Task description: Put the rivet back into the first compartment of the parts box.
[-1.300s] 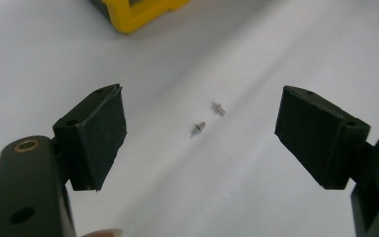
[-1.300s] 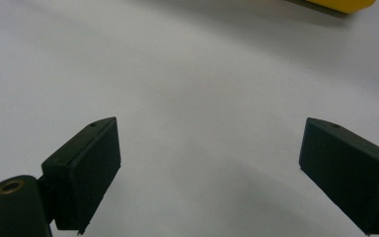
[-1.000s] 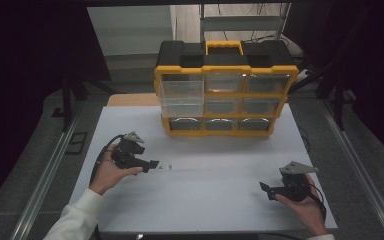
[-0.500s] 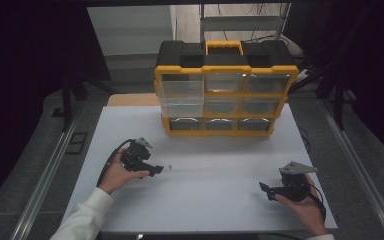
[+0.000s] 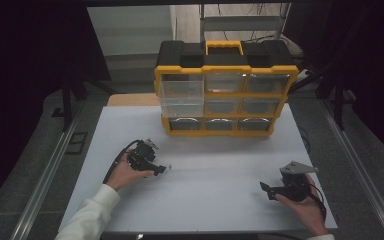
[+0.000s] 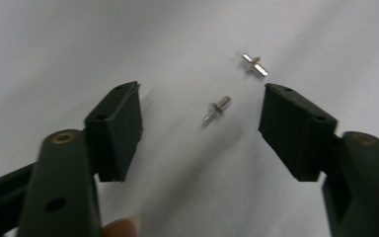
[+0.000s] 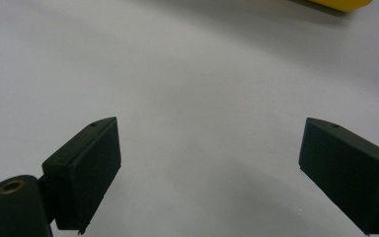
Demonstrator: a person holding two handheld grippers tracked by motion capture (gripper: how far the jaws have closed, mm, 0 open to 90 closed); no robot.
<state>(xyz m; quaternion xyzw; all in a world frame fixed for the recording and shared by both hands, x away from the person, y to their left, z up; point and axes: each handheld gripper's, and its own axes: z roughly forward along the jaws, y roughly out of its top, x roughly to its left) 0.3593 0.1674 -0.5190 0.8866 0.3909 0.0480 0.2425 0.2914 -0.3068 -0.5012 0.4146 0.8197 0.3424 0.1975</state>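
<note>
Pins are what the left gripper [image 5: 164, 169] is going for: two small metal pins lie on the white tabletop [image 5: 215, 175] ahead of its tips. In the left gripper view the nearer pin [image 6: 216, 108] sits between the two black jaws and a little beyond them, closer to the right-hand jaw, and touches neither pad. Its long axis runs slantwise, from low on the left to higher on the right, so it lies neither square across the gap nor in line with it. The farther pin [image 6: 254, 64] lies just past the tip of the right-hand jaw, near the first pin but apart from it, and slants the other way. The jaws stand at a middling width, have just been closing, and hold nothing yet. My judgement is that the coming move turns on sliding forward a touch so the pads flank the nearer pin alone.

Farther right, the right gripper [image 5: 266, 188] rests low over bare table, well apart from the pins, jaws wide and empty; the left hand is clearly the nearer one.

Beyond both tools, at the far edge of the white surface, stands a yellow and black organizer case [image 5: 225, 90] with clear drawers. Dark curtains and a metal shelf close off the room behind it.
</note>
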